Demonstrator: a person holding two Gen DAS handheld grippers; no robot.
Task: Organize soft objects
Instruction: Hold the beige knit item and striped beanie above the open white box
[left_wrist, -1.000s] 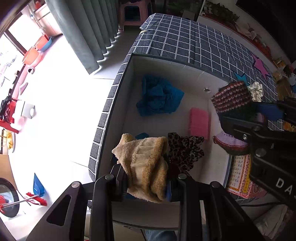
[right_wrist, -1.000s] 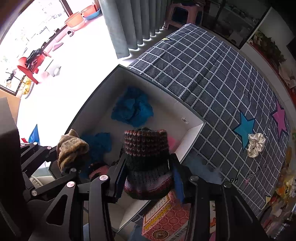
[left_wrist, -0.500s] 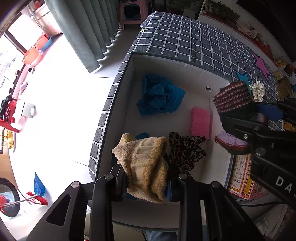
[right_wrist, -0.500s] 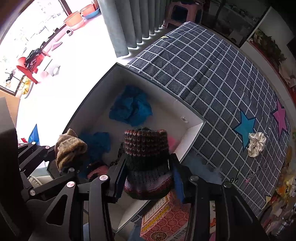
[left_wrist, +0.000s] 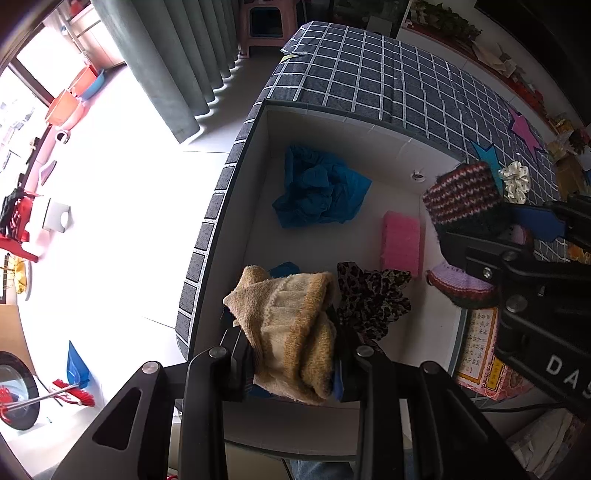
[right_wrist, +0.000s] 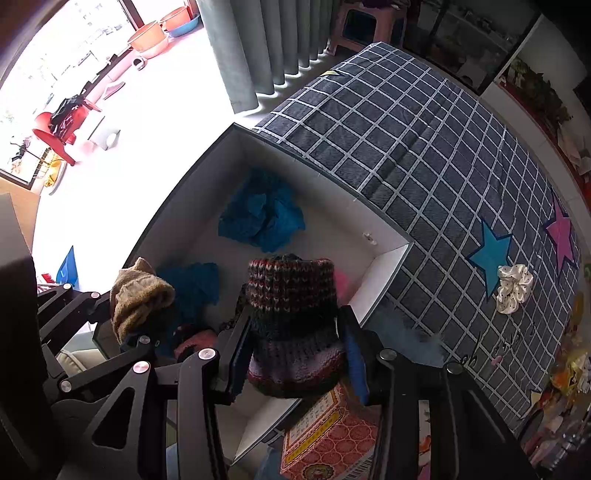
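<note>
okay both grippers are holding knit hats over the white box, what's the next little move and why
Probably open the left gripper and let the tan knit hat drop. Both grippers hang above the white box, each shut on a hat, the right gripper on the striped knit hat. The blue cloth, pink sponge and leopard fabric already lie inside.

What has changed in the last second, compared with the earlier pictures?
Nothing visibly changed. The left gripper stays shut on the tan knit hat, the right gripper on the striped knit hat, both above the white box.
</note>
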